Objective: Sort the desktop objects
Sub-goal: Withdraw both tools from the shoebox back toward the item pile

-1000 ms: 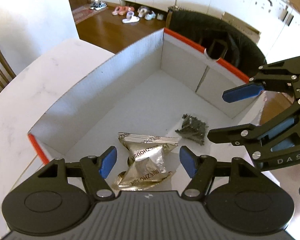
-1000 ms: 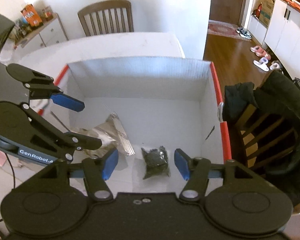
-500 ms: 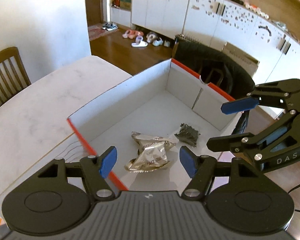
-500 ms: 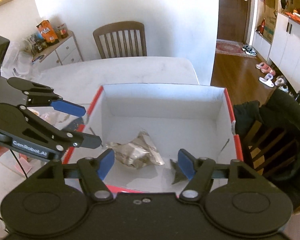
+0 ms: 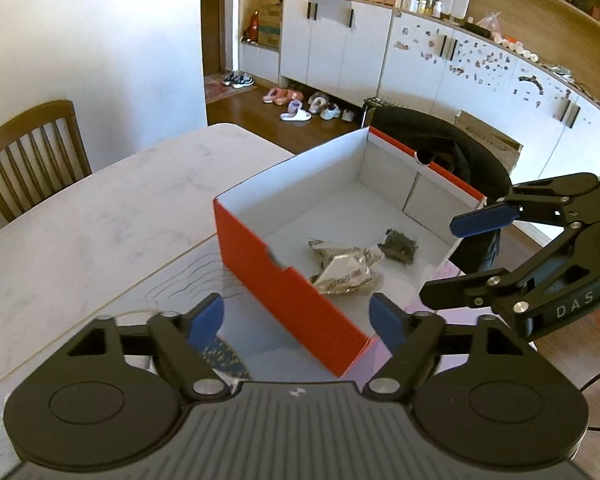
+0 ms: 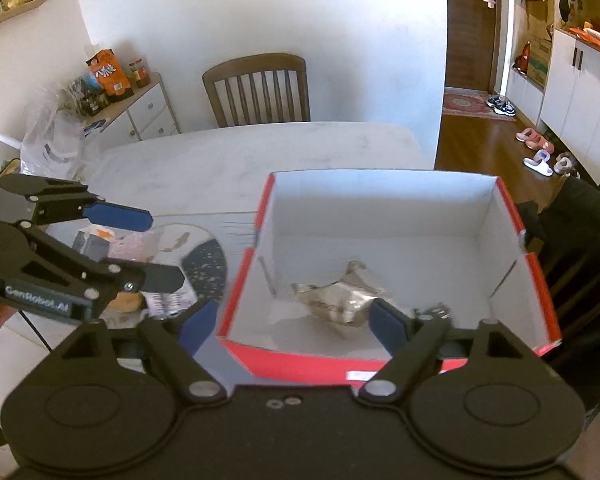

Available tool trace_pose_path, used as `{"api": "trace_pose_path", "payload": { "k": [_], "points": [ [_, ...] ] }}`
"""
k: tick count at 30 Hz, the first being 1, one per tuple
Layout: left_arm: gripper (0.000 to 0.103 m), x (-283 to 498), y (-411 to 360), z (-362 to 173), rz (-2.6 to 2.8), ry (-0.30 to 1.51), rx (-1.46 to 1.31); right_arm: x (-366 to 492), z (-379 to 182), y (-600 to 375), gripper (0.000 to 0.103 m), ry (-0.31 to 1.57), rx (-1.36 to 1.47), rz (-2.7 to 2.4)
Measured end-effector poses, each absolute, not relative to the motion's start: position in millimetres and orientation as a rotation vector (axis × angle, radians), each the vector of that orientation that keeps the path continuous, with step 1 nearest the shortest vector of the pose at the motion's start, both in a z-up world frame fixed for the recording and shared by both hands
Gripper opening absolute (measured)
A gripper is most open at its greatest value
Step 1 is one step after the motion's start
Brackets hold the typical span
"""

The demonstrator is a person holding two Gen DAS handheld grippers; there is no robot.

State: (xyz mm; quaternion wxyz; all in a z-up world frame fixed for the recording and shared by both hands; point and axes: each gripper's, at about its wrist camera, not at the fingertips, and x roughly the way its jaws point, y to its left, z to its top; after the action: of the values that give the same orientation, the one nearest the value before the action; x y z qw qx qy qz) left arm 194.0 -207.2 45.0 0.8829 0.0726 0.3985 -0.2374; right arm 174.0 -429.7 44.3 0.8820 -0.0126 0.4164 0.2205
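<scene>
red cardboard box [image 5: 300,304], white inside, sits on the pale marble table [image 5: 100,216], on the side near the black-draped chair [image 5: 440,140]. inside on the box floor: crumpled silver foil packet [image 5: 346,268] roughly mid-floor, small dark packet [image 5: 398,245] just beside it, toward the wall nearest the draped chair. the two look touching or nearly so, cannot tell which. right wrist view shows the foil packet [image 6: 340,298] low in the box [image 6: 500,208]; the dark packet is mostly hidden behind a blue finger pad there.

left gripper [image 5: 296,316] is outside the box, over its near red corner, jaws apart and opening, nothing between the pads, nothing held. right gripper [image 6: 288,324] is over the near red rim, jaws wide apart and opening, empty too. each gripper shows in the other's view: right gripper [image 5: 456,258] at the box's chair-side edge, left gripper [image 6: 148,248] off the box's other side over the table.

on the table beside the box, below the left gripper: a dark blue speckled round mat [image 6: 206,268], a small boxy carton [image 6: 92,242], a pinkish wrapped item [image 6: 130,246], an orange-brown round thing [image 6: 128,300], partly hidden. wooden chair [image 6: 258,92] at the table's far edge.
</scene>
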Motion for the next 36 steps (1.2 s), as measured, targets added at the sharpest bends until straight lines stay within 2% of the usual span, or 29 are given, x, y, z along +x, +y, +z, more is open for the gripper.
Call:
{"api": "trace_pose_path", "payload": {
  "k": [10,14,36],
  "points": [
    [0.087,171,-149,41,-0.459,0.81,0.117,147,34,-371,0.092,0.839,-0.041,0.457],
    [0.102,166,-122,39,-0.431,0.801,0.09,138,29,-348,0.092,0.826,-0.054,0.453],
    [0.102,162,15,0,-0.171,0.833,0.019,116,-18,-259,0.09,0.874,-0.047,0.457]
  ]
}}
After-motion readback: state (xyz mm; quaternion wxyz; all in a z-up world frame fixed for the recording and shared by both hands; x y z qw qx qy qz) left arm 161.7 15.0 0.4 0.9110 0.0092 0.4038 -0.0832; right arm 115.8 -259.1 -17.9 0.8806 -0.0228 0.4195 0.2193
